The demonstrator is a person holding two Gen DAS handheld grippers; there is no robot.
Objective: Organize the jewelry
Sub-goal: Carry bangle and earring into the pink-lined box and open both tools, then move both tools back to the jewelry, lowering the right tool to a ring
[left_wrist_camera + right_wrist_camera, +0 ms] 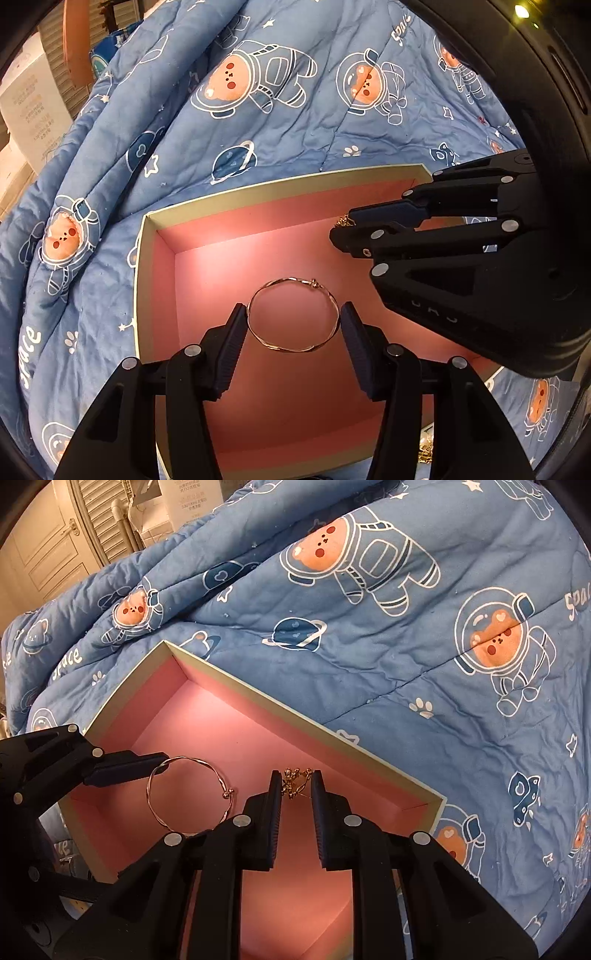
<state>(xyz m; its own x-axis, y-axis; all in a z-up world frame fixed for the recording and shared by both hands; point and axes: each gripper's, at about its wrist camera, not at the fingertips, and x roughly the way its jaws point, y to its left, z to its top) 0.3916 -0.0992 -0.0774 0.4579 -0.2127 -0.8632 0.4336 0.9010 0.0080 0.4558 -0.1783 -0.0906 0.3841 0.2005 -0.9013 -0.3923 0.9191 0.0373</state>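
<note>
Both wrist views steeply downward, close, sharing pink box [229,236], perhaps overlapping

The blue quilt [369,646] bears the printed word "SPACE" in white.

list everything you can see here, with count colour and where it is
bangle: 1, rose gold, held between the left gripper's pads over the box
chain: 1, gold, bunched between the right gripper's pads over the box
box: 1, cream outside, pink inside, open on the quilt
quilt: 1, blue with astronaut bears, under the box
cartons: white, printed, behind the quilt
louvred door: 1, cream, background
left gripper: 1, black, shut on the bangle
right gripper: 1, black, shut on the chain
</note>
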